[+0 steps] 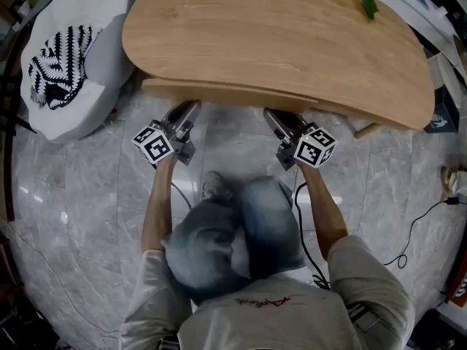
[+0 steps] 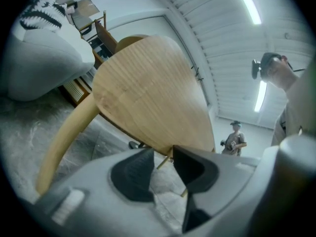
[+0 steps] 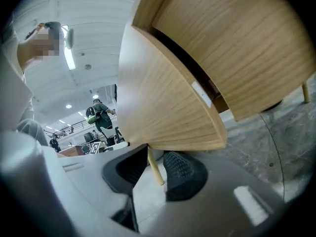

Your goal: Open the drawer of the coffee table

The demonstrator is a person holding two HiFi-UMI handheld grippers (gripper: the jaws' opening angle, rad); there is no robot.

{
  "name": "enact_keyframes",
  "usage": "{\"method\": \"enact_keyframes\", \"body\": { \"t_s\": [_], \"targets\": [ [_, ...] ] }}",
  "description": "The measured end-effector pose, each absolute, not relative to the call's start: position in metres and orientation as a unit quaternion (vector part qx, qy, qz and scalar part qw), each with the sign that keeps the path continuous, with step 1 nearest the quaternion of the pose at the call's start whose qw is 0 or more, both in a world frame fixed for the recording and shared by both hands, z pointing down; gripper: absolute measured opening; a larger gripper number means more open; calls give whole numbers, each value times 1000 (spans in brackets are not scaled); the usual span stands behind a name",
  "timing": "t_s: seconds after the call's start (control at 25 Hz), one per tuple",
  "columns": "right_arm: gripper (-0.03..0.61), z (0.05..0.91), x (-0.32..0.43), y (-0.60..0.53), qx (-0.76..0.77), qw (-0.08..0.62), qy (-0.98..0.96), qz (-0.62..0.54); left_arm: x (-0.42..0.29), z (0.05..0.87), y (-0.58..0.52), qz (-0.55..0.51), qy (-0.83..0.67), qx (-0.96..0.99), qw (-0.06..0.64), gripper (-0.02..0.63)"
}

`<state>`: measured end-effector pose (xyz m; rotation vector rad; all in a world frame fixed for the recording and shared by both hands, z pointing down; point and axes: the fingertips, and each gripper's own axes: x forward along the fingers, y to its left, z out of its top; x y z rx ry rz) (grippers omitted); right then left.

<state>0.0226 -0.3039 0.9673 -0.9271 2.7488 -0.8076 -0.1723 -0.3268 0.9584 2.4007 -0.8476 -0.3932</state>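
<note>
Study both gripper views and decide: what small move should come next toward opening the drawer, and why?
Probably close the left gripper and right gripper on the lower edge of the drawer front. Both pairs of jaws stand apart with a wooden edge just at their tips, and nothing is pinched yet.

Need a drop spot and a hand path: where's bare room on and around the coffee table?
The table top is bare from its near edge to the green bits at the far rim. The floor between the white cushion and left gripper is free. Crowded: drawer front, taken by that and the right gripper; cable lies on the right.
</note>
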Motion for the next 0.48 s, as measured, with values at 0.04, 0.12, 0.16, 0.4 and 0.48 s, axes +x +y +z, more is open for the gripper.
{"method": "enact_keyframes", "body": {
  "t_s": [0.04, 0.12, 0.16, 0.4, 0.48],
  "targets": [
    [103, 968, 22, -299, -306, 62, 912, -267, -173, 958, -322, -147, -317, 894, 280, 114],
    [100, 969, 21, -288, -301, 55, 915, -264, -174, 959, -313, -145, -318, 894, 279, 114],
    [98, 969, 20, -283, -299, 50, 916, -262, -174, 960, -308, -142, -319, 895, 278, 114],
    [95, 968, 19, -260, -292, 42, 920, -259, -173, 955, -281, -134, -330, 891, 283, 114],
    [89, 969, 18, -250, -286, 39, 922, -257, -173, 956, -272, -137, -335, 888, 282, 114]
  ]
}}
